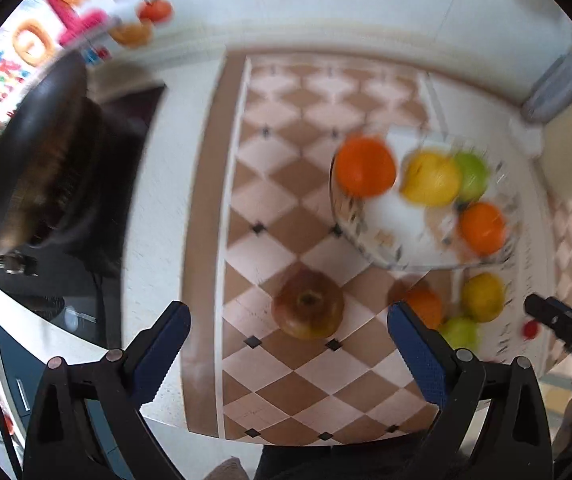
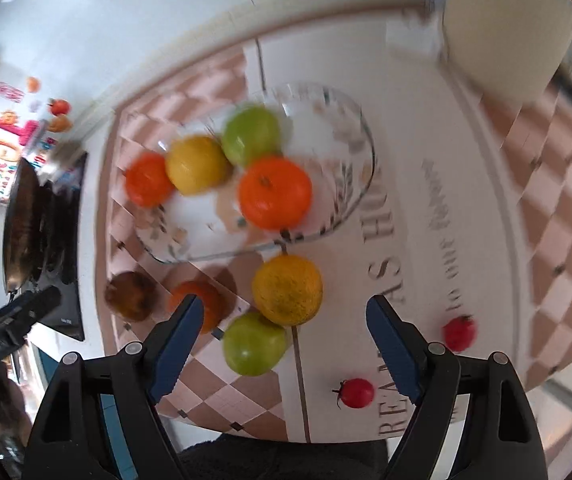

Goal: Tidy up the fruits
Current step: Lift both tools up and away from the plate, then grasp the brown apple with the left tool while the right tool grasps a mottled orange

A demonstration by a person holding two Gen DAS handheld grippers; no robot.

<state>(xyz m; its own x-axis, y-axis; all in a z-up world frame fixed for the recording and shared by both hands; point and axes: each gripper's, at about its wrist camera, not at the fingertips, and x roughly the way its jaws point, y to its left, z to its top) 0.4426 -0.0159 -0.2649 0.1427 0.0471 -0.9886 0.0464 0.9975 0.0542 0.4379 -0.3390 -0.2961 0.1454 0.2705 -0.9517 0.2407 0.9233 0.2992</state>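
Both tools are seen with jaws spread and nothing between the pads: the left gripper (image 1: 287, 332) is poised over a brownish apple (image 1: 307, 305) lying on the checked cloth (image 1: 282, 184), and the right gripper (image 2: 282, 330) is poised over a green apple (image 2: 254, 344) and a yellow-orange citrus (image 2: 287, 290) that touch each other just in front of the bowl. Several slips can be expected from here. Round fruit is likely to roll if only one pad meets it first, and the green apple, being pressed against the citrus, could be nudged so that its neighbour is sent toward the table edge. A small orange (image 2: 198, 306) lies close beside the right tool's left finger and could be knocked as the jaws close. The two small red tomatoes (image 2: 357, 393) near the right finger could be crushed or flicked away. The views are blurred, so exact gaps cannot be judged. As for containers, one glass bowl (image 2: 359, 184) is seen on the cloth; four fruits are held in it: two oranges (image 2: 276, 194), a yellow lemon-like fruit (image 2: 196, 165) and a green apple (image 2: 250, 135). A dark pan (image 1: 34, 152) stands well apart at the left; its contents cannot be made out.
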